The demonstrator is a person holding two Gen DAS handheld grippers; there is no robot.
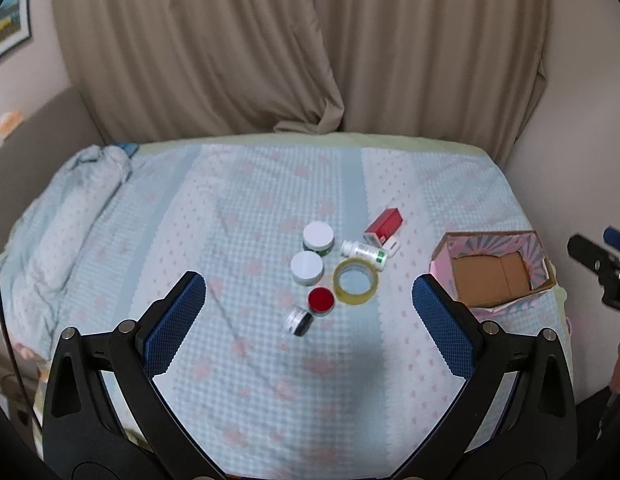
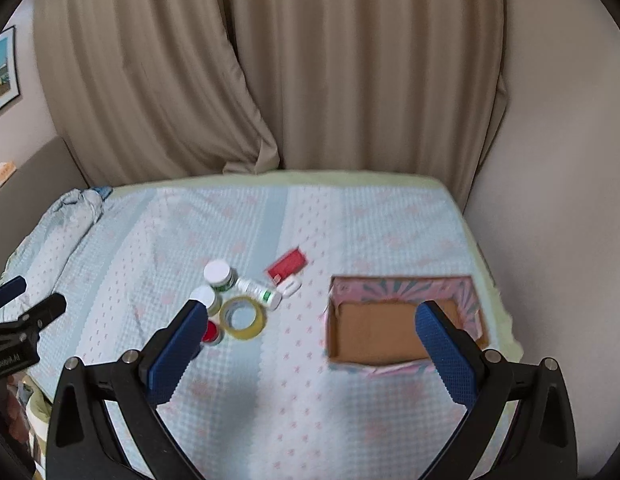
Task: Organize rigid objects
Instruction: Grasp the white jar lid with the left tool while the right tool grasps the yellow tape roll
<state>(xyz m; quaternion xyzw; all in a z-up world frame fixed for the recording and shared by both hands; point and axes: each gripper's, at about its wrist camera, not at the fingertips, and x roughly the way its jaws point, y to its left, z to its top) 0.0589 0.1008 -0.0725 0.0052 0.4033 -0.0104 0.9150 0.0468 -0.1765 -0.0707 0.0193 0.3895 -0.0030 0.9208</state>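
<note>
Both tools hang above a bed (image 1: 229, 208) with nothing in their grip: the left hand-held gripper (image 1: 310, 312) has its blue pads spread wide apart, and the right hand-held gripper (image 2: 310, 344) is just as wide.

The things to sort lie in a tight cluster near the middle of the bed — two white-lidded jars (image 1: 318, 236), a small red-lidded pot (image 1: 321, 301), a little black-and-white pot (image 1: 299, 321) tipped on its side, a roll of yellow tape (image 1: 354, 281) lying flat, a white bottle (image 1: 364, 253) on its side and a red box (image 1: 384, 224) at the far edge.

An open cardboard box (image 1: 546, 276) sits to the right of the cluster, apart from it, with nothing in it yet.

The cluster lies almost straight ahead of the left hand-held gripper, between its pads as its camera sees it, whereas for the right one it sits off to the left behind its left pad, with the cardboard box ahead — so the left looks the nearer for a first pick. The white bottle's long axis runs from far-left to near-right, so the pads would best close across it.
</note>
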